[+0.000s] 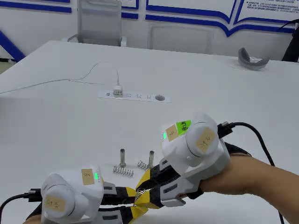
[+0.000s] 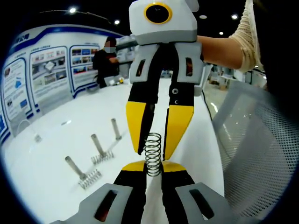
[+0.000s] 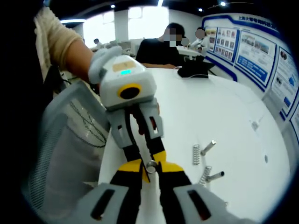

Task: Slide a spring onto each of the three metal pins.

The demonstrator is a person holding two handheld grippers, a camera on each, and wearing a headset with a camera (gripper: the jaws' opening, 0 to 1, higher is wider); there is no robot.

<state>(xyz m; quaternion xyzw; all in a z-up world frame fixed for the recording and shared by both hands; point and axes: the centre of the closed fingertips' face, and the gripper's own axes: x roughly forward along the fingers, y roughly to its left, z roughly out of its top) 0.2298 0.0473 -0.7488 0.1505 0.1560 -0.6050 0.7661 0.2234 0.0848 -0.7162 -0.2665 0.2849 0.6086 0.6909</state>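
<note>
A small steel spring [image 2: 153,147] is held in the air between both grippers, which meet nose to nose low in the head view. My left gripper [image 2: 153,169] is shut on its lower end, and my right gripper [image 2: 153,151] comes from above, its yellow fingers [image 2: 179,126] clamped on its sides. In the right gripper view the spring [image 3: 150,165] shows end-on between my right gripper [image 3: 150,169] tips. Three bare metal pins [image 2: 98,144] stand in a row on the white table. Two loose springs [image 2: 91,178] lie beside them. Two pins [image 1: 122,157] show in the head view.
A white power strip [image 1: 135,96] with a plugged cable lies further back on the table [image 1: 56,121]. A grey object [image 1: 253,58] sits at the far right. A mesh chair back [image 2: 252,149] is close beside the grippers. People stand in the background.
</note>
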